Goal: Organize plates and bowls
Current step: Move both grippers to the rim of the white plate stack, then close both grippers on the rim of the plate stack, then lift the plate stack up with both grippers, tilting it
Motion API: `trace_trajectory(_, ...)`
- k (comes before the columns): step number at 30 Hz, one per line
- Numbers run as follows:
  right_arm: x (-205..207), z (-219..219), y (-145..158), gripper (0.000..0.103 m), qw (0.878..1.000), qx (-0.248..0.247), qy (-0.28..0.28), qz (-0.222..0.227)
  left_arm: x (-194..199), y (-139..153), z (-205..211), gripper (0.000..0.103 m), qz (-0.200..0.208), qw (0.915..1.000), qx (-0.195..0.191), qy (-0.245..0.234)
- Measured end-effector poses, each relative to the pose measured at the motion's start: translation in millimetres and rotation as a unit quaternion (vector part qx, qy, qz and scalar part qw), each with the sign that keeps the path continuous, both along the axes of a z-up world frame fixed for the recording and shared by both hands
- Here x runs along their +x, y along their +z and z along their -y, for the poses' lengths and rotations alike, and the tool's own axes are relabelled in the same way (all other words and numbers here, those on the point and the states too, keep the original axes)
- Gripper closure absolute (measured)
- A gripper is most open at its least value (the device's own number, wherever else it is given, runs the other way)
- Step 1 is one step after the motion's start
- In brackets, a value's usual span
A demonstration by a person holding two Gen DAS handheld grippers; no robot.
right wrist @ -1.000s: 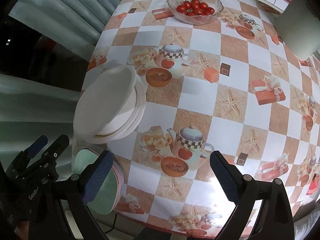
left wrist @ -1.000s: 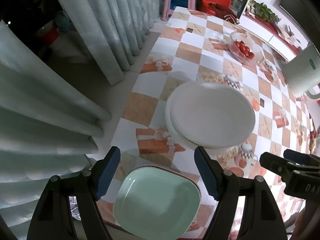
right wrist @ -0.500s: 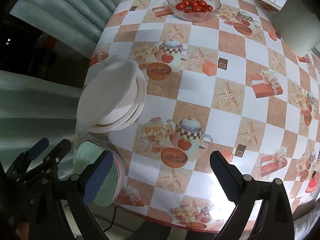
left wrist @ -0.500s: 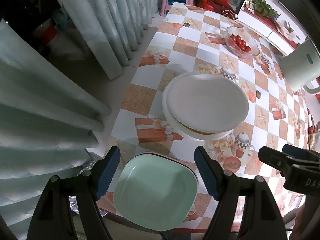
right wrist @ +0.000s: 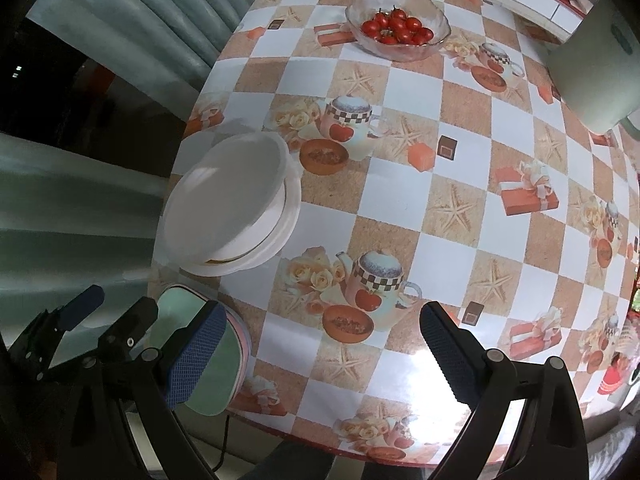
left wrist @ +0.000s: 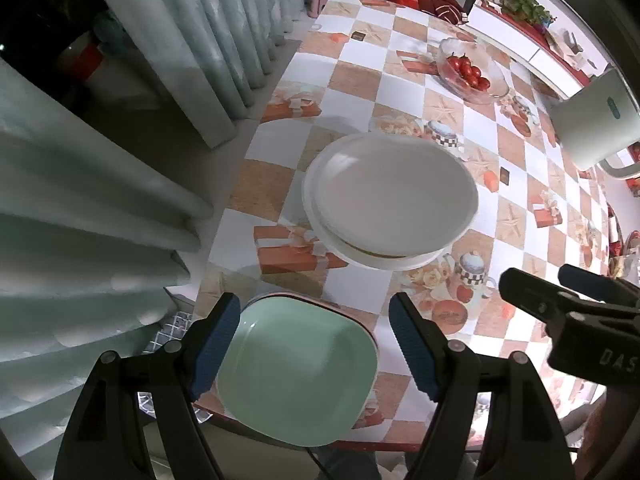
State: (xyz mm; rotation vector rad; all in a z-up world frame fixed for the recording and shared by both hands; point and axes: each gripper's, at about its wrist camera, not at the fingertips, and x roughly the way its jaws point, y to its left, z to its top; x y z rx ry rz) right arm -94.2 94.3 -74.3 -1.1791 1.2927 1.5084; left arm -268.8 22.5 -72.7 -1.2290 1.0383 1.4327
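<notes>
- left gripper — jaws wide apart, empty, above mint square plate at table's near edge
- right gripper — spread, holding nothing
- white plate stack just beyond mint plate

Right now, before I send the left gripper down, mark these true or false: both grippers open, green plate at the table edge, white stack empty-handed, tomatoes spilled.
1. Both the left gripper and the right gripper are open and hold nothing: true.
2. The green plate lies at the near table edge: true.
3. The white plate stack sits on the green plate: false; they lie apart.
4. The tomatoes lie loose on the tablecloth: false; they are in the glass bowl.
</notes>
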Motion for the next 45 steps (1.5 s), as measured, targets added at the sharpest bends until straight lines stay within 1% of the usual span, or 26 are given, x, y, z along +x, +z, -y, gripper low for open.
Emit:
trace_trajectory(3, -2, -7, -1, 0.005, 1.0, 0.0, -0.001, 0.0, -4, 1, -9, 0.023, 0.009, 0.9999, -0.001, 0.01)
trace_trajectory(7, -5, -22, -5, 0.005, 1.0, 0.0, -0.003, 0.001, -14, 0, -27, 0.023, -0.014, 0.9995, -0.006, 0.026)
trace_trajectory(10, -9, -35, -10, 0.005, 1.0, -0.001, -0.006, 0.001, -22, -4, -39, 0.023, -0.016, 0.9992, -0.006, 0.036)
trace_trajectory(15, -15, -53, -23, 0.005, 1.0, -0.008, -0.011, 0.005, -28, -25, -61, 0.023, -0.018, 0.999, -0.024, 0.031)
trace_trajectory(17, -18, -56, -32, 0.005, 1.0, -0.015, -0.009, 0.012, -29, -34, -65, 0.023, -0.021, 0.9989, -0.026, 0.033)
trace_trajectory(22, -24, -52, -52, 0.005, 1.0, -0.019, -0.002, 0.006, -29, -54, -66, 0.023, -0.027, 0.9986, -0.024, 0.037)
trace_trajectory(26, -30, -47, -68, 0.005, 1.0, -0.027, 0.005, 0.006, -28, -68, -66, 0.023, -0.033, 0.9987, -0.027, 0.029)
trace_trajectory(28, -32, -45, -71, 0.005, 1.0, -0.024, 0.008, 0.004, -28, -73, -66, 0.023, -0.031, 0.999, -0.024, 0.023)
trace_trajectory(31, -32, -44, -71, 0.005, 1.0, -0.015, 0.01, 0.006, -27, -78, -68, 0.022, -0.04, 0.9989, -0.02, 0.013)
trace_trajectory(34, -30, -48, -68, 0.005, 1.0, -0.003, 0.004, 0.003, -29, -77, -72, 0.02, -0.046, 0.9987, -0.015, 0.015)
trace_trajectory(37, -30, -53, -71, 0.005, 1.0, -0.006, 0.003, 0.003, -28, -75, -80, 0.02, -0.054, 0.9985, -0.007, 0.005)
trace_trajectory(41, -39, -56, -85, 0.005, 1.0, -0.012, 0.011, 0.007, -25, -86, -89, 0.02, -0.057, 0.9982, -0.018, -0.01)
trace_trajectory(45, -44, -60, -97, 0.005, 1.0, -0.017, 0.014, 0.011, -30, -99, -91, 0.02, -0.056, 0.998, -0.026, -0.008)
